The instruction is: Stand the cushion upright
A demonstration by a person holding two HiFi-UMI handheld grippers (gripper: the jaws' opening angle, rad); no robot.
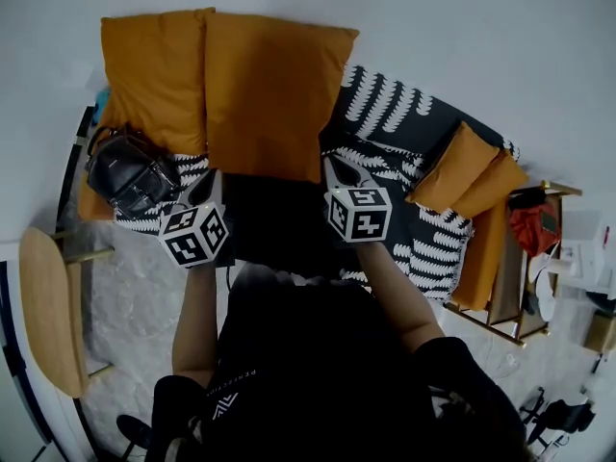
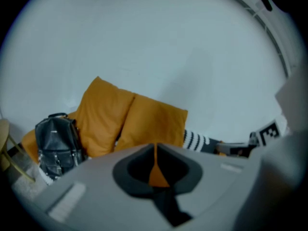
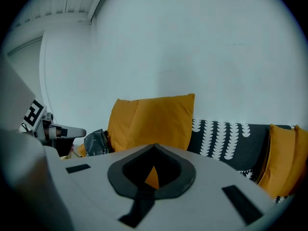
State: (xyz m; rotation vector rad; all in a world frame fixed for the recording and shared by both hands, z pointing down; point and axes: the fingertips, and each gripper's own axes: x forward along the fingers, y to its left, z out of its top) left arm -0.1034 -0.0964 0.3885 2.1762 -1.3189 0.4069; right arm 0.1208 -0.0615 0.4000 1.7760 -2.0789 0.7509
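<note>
**Nothing gripped, nothing touched**

I held my left forearm (image 1: 195, 316) and right forearm (image 1: 399, 292) stretched forward side by side, angled slightly down toward the sofa (image 1: 414, 114). The left tool (image 1: 212, 179) was clenched, jaws together on nothing. The right tool (image 1: 334, 165) was the same. The cushion (image 1: 274, 89) stood on its lower edge at the sofa's left end. It leaned back against the wall (image 1: 433, 27), broad face toward me, and touched a second cushion (image 1: 154, 75) above a black bag (image 1: 130, 171).

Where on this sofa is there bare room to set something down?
The patterned sofa cover lies bare between the upright cushions and the pair of cushions at the right end. The left end is crowded: a black bag sits by the cushions.
</note>
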